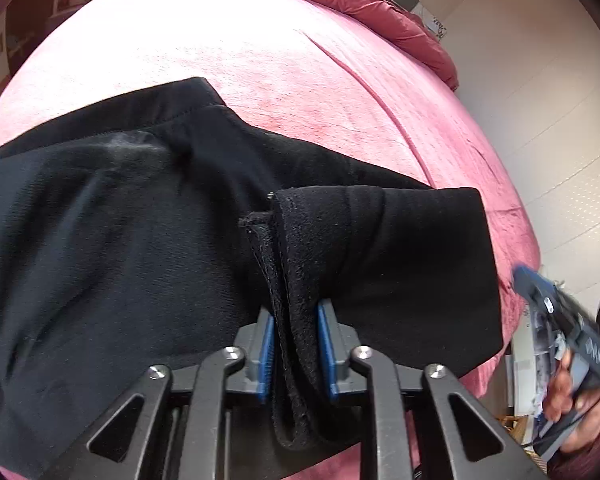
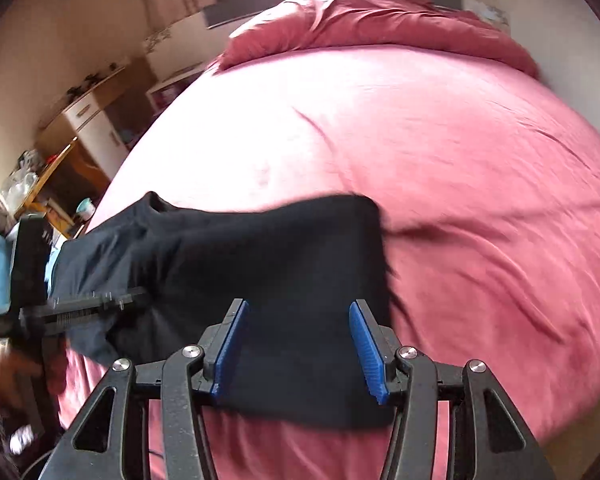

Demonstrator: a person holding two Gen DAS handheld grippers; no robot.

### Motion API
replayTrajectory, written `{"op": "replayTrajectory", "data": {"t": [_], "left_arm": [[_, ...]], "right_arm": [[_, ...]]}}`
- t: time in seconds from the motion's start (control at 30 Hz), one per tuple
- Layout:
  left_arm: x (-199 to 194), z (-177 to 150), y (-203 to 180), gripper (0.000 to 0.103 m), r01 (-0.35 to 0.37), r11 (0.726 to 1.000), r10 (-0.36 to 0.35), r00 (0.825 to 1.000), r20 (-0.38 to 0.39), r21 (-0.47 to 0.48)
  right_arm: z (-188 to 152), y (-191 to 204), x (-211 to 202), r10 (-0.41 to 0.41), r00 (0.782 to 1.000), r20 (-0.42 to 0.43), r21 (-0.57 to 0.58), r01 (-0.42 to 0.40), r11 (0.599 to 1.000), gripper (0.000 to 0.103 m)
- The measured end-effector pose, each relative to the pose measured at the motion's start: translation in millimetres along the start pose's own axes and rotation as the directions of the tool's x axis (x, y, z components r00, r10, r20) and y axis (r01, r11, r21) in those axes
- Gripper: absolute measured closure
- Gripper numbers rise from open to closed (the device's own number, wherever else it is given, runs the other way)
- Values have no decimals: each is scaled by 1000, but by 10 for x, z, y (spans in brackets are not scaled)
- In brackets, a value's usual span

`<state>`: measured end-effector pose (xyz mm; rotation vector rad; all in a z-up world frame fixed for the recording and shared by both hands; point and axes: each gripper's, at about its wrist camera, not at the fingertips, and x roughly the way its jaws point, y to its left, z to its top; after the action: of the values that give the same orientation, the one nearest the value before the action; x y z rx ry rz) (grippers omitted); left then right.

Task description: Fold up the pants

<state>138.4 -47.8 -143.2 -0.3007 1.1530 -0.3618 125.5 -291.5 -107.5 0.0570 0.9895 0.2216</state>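
Black pants (image 1: 140, 240) lie folded across a pink bed (image 1: 300, 80). My left gripper (image 1: 296, 320) points down at them, shut on a raised fold of the hem, with a blue pad against each side of the cloth. The gripped cloth hangs down behind the pads. In the right wrist view the pants (image 2: 280, 248) form a dark rectangle on the sheet. My right gripper (image 2: 296, 312) hovers over their near end, open, with nothing between its pads. A hand holds the right gripper (image 1: 560, 320) off the bed's right edge. The left gripper (image 2: 80, 308) shows at the left, on the pants.
A crumpled dark-pink duvet (image 2: 380, 20) is heaped at the head of the bed (image 2: 460, 160). Wooden cabinets and a cluttered desk (image 2: 88, 120) stand beyond the bed's left side. A pale wall and floor (image 1: 560, 140) lie past the bed's right edge.
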Motion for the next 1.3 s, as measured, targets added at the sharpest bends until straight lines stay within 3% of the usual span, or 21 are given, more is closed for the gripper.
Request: {"op": "replayTrajectory", "data": {"t": [0.23, 0.43, 0.5, 0.6, 0.87, 1.2, 1.3], "left_arm": [[-106, -72, 138, 68, -1, 999, 1, 1000, 2, -32], [-421, -196, 287, 67, -28, 998, 30, 999, 37, -53], [-591, -234, 379, 67, -96, 993, 100, 993, 57, -67], [-836, -328, 553, 67, -133, 985, 143, 986, 88, -112], [-1511, -674, 931, 67, -256, 942, 294, 942, 161, -217], [-1941, -969, 1075, 67, -371, 896, 423, 881, 212, -244], [-2000, -1012, 1124, 67, -393, 885, 447, 866, 224, -250]], "right_arm": [[233, 26, 808, -98, 982, -163, 32, 104, 994, 44], [201, 193, 653, -128, 982, -139, -41, 123, 992, 41], [173, 290, 546, -129, 985, -113, -53, 124, 991, 41], [82, 473, 338, -74, 994, -79, -81, 68, 994, 41], [-313, 1049, 267, 63, 992, -114, -143, -79, 987, 40], [-424, 1274, 340, 46, 990, -130, -187, -70, 980, 40], [-429, 1296, 386, 21, 991, -132, -190, -46, 981, 35]]}}
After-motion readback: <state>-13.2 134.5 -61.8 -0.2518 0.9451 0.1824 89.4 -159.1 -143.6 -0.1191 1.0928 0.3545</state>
